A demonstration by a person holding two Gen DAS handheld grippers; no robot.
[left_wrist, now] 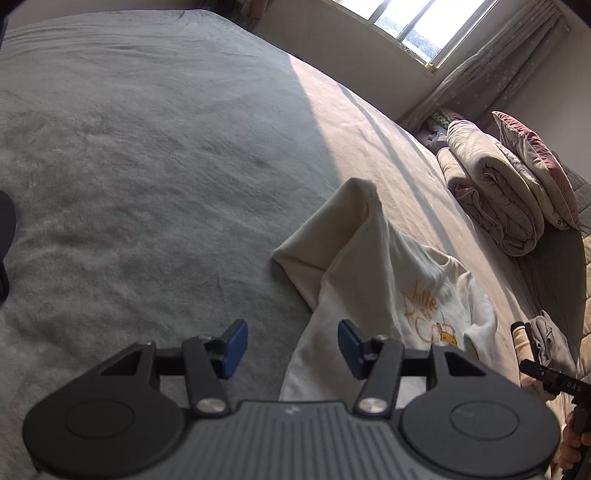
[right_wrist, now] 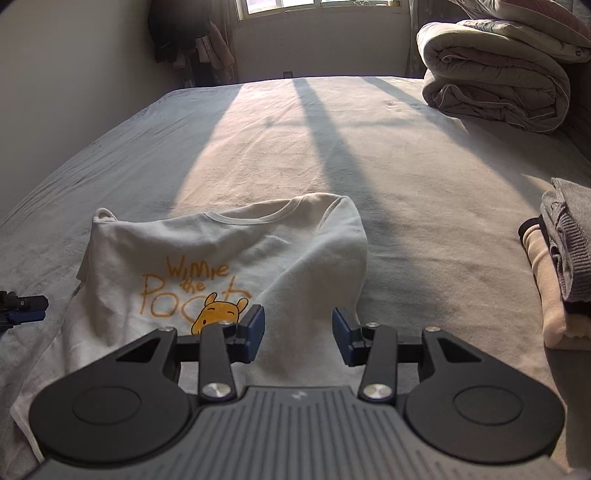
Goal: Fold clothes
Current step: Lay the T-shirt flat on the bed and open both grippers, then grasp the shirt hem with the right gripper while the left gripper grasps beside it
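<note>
While the white T-shirt (right_wrist: 229,258) lies partly folded on the bed (right_wrist: 406,184), I see its printed front facing up, orange lettering and a yellow bear under the round collar, and one side turned over so the cloth rises in a soft ridge. In my left wrist view the same shirt (left_wrist: 373,280) sits to the right of centre, a folded corner standing up toward the window.

My right gripper (right_wrist: 298,338) hangs just above the shirt's near edge, its blue pads apart with nothing pinched between them; the cloth shows through the gap. My left gripper (left_wrist: 292,349) is likewise parted and empty, over the shirt's left edge where it meets the bedsheet. Its tip (right_wrist: 26,306) shows at the left border of the right view, beside the shirt.

The bed is covered in a pale, slightly fuzzy sheet with light wrinkles. A broad patch of sunlight crosses it, cut by long dark bars of shadow. A rolled quilt (right_wrist: 495,85) lies at the far right of the bed, a pillow (left_wrist: 535,166) leaning on it. A stack of folded clothes (right_wrist: 561,258) sits at the right edge, well apart from the shirt. Beyond are a window (left_wrist: 417,18), a curtain (left_wrist: 491,74) and plain walls; dark clothes (right_wrist: 184,37) hang in the far corner.
</note>
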